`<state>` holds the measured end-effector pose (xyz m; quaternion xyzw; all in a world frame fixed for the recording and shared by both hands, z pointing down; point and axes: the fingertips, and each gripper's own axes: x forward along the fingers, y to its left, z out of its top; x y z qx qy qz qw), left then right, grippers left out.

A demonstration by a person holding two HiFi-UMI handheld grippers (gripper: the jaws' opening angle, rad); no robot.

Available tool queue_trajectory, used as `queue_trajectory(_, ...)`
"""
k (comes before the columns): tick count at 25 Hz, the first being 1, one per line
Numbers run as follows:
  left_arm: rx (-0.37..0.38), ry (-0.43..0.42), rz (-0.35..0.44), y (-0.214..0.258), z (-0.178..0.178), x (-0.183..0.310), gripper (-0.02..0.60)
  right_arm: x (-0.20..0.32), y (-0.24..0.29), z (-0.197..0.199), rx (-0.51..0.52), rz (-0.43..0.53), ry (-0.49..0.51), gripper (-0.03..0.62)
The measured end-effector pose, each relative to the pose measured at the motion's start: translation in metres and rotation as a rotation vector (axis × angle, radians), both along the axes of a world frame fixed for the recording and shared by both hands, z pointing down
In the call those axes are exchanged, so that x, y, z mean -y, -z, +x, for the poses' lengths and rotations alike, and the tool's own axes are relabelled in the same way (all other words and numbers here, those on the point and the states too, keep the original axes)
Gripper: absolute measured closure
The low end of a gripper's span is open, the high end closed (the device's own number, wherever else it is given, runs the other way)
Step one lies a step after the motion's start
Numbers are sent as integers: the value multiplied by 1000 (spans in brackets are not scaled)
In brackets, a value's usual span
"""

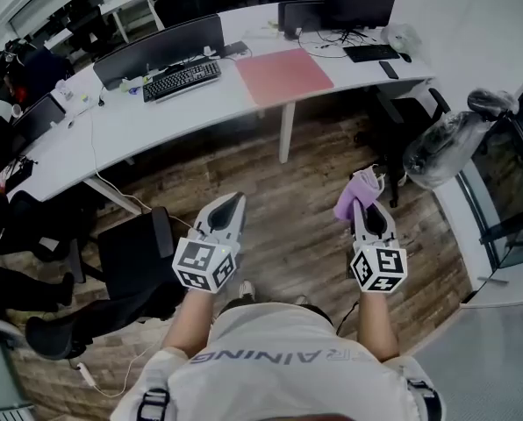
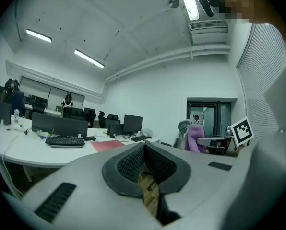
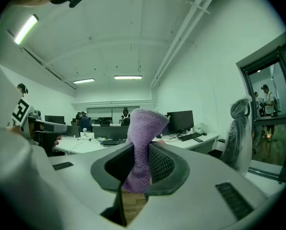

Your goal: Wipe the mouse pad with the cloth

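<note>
Mouse pad [image 1: 283, 75]: pink, flat on the white worktop [image 1: 200, 105], well apart from both grippers. Unpinned, it may slide under a wipe. Its near edge sits at the worktop's rim, with a keyboard [image 1: 182, 79] to the left and bare room to the right. Cloth [image 1: 356, 193]: purple, clamped upright in right gripper [image 1: 360, 207]. Left gripper [image 1: 235, 202]: jaws together, empty.

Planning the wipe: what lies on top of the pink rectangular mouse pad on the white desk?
Nothing: the pink mouse pad shows bare, no part covered. The black keyboard lies beside it, apart. The purple cloth is in the right gripper.
</note>
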<state>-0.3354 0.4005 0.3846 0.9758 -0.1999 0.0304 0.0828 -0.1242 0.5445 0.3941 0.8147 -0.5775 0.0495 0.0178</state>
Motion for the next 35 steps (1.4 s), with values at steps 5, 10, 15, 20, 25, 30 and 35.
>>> queue_trajectory(5, -6, 1, -8, -2, -4, 12, 549, 12, -1, -4, 3, 1, 4, 499)
queue_trajectory(10, -11, -3, -14, -8, -15, 32, 549, 32, 5, -18, 5, 45, 25, 499)
queue_trajectory(15, -26, -15, -21, -15, -31, 66, 549, 68, 4, -42, -21, 19, 31, 499)
queue_trajectory(20, -17, -48, -60, -33, -34, 105, 549, 97, 2, -56, -26, 7, -2, 497)
queue_trajectory(25, -9, -75, -105, -45, -29, 128, 549, 117, -3, -58, -34, -37, -20, 497)
queue_trajectory(30, -9, -74, -99, -46, -16, 154, 549, 148, -10, -40, -6, -49, -18, 497)
queue_trajectory(35, -1, -24, -105, -48, -2, 188, 549, 193, -10, -19, 5, -30, 40, 496)
